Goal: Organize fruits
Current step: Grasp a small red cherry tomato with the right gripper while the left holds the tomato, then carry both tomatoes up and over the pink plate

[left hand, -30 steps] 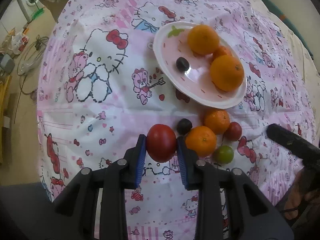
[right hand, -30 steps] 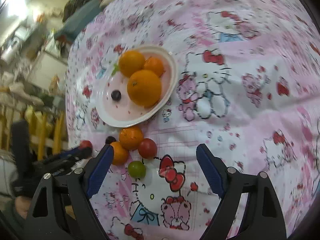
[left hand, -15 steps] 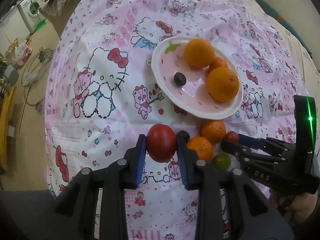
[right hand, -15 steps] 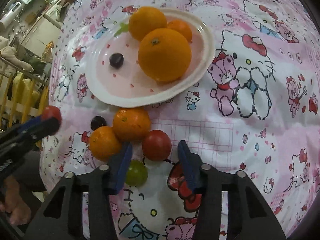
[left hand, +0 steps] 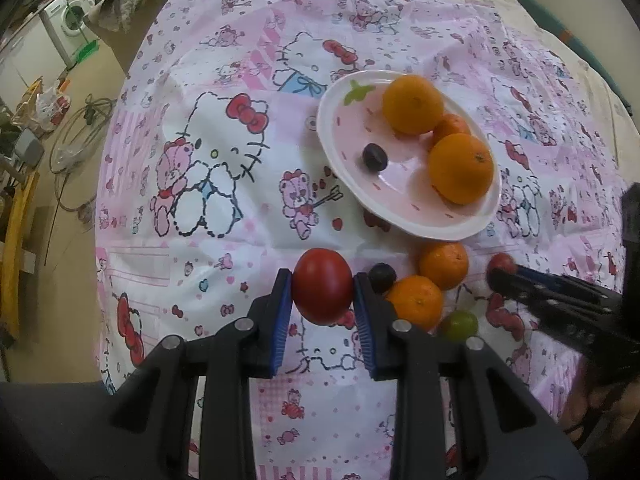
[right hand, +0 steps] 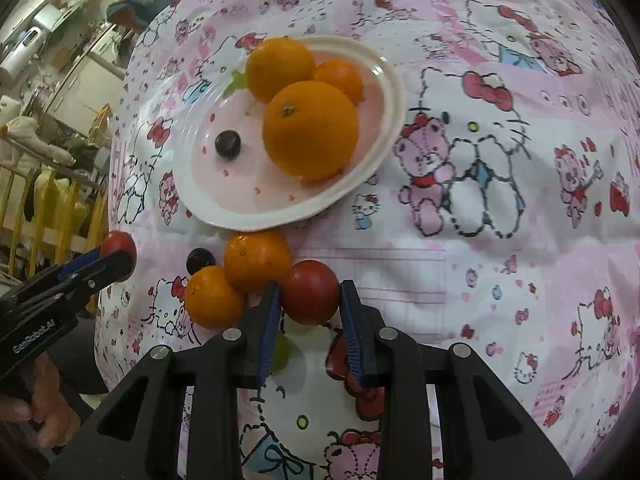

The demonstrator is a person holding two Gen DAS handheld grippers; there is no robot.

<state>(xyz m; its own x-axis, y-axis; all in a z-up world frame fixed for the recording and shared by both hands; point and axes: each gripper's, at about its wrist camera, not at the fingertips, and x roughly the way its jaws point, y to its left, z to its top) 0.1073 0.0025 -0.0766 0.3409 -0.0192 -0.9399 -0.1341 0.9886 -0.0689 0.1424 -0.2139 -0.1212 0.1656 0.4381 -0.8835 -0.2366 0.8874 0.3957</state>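
Note:
My left gripper (left hand: 322,296) is shut on a large red tomato (left hand: 322,291), held above the cloth. My right gripper (right hand: 309,300) is shut on a smaller red tomato (right hand: 310,292) at the edge of the fruit cluster; it also shows in the left wrist view (left hand: 501,264). A white and pink plate (left hand: 340,136) holds three oranges (left hand: 460,168) and a dark grape (left hand: 375,156). On the cloth lie two mandarins (left hand: 443,265), a dark grape (left hand: 382,276) and a green fruit (left hand: 460,325), partly hidden behind my right fingers (right hand: 267,316).
The table wears a pink Hello Kitty cloth (left hand: 208,168). Its left edge drops to a floor with a washing machine (left hand: 70,24) and cables. A yellow railing (right hand: 48,208) and clutter stand beyond the table in the right wrist view.
My right gripper has moved in to the fruit cluster and closed on the small red tomato. My left gripper keeps its tomato and has drifted back a little.

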